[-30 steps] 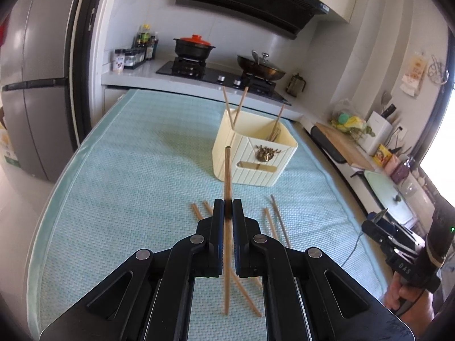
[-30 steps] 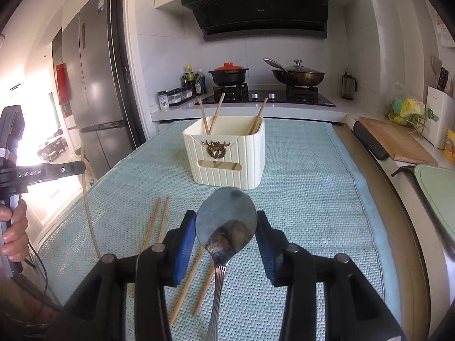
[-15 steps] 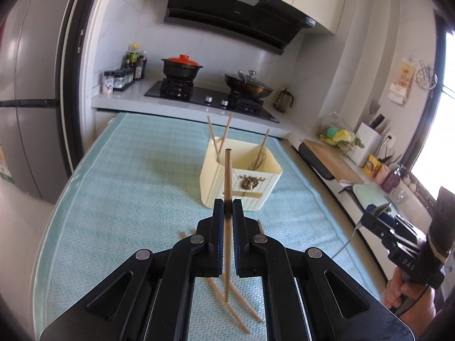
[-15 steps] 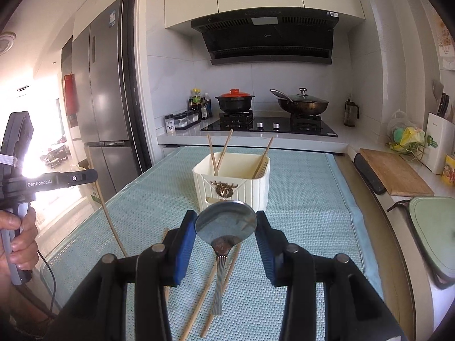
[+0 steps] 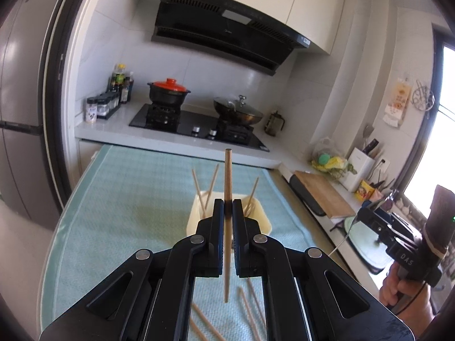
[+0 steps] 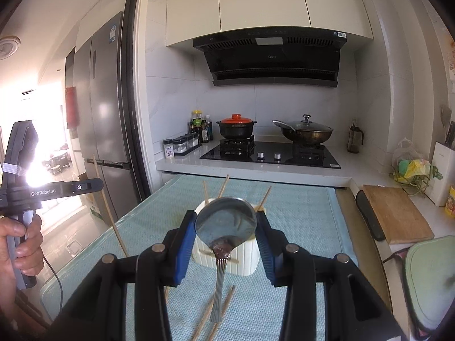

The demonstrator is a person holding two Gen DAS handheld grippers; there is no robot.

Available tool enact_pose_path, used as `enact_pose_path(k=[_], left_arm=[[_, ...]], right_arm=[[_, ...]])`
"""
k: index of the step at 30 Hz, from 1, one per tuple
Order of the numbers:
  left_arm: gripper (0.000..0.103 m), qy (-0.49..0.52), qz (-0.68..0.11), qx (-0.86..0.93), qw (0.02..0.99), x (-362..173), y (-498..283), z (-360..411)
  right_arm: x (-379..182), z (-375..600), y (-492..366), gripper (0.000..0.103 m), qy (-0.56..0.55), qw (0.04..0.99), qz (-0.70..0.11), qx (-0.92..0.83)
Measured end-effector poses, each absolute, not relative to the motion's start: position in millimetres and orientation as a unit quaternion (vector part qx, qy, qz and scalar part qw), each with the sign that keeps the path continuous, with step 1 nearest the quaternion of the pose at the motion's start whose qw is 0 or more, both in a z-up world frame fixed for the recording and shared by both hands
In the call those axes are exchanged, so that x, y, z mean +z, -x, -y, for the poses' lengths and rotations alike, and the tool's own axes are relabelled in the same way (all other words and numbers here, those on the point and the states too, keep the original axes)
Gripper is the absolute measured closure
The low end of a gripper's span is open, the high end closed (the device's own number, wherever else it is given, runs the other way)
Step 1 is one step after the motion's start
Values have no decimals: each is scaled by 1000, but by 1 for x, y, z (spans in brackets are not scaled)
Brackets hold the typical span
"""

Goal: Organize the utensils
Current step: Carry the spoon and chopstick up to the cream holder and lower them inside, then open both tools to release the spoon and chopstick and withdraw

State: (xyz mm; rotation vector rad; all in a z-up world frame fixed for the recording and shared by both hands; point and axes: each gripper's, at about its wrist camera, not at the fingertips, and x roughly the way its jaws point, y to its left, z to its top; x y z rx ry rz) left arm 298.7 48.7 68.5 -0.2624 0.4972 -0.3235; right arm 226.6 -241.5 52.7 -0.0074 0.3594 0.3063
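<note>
Wooden chopstick (image 5: 227, 199) is what my left gripper (image 5: 228, 213) is squeezing, with both jaws shut tight on its middle. I am holding the stick straight up and down, thick end up and thin tip pointing at the blue-green mat (image 5: 128, 213). Just past my left fingers, a little lower and ahead, the cream holder box (image 5: 193, 216) is standing with other chopsticks leaning inside it. My right gripper (image 6: 226, 224) is pinching the shiny spoon (image 6: 226, 221) by its bowl, with the handle hanging down. The box (image 6: 250, 258) is sitting right in front of that gripper too. Both hands seem about as close to the box. I think the stick needs to go forward and down, tip first, into the open top. More loose chopsticks (image 5: 250, 309) are lying on the mat under my hands.
</note>
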Motion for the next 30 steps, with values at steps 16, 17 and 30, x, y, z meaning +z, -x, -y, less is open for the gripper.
enact_pose_path(k=[16,17,30], left_arm=[[99,113,-271,-136,946,45,-452,12],[100,112,-286,-137,942,34,-460,16],[56,92,-381,-103,914,-35,-495,26]], right_arm=[[56,228,-384,61,-37,973,-180,139],[46,227,-394,61,-41,969,-196,142],[-46,203,-483,52,-56,920,-358,151]])
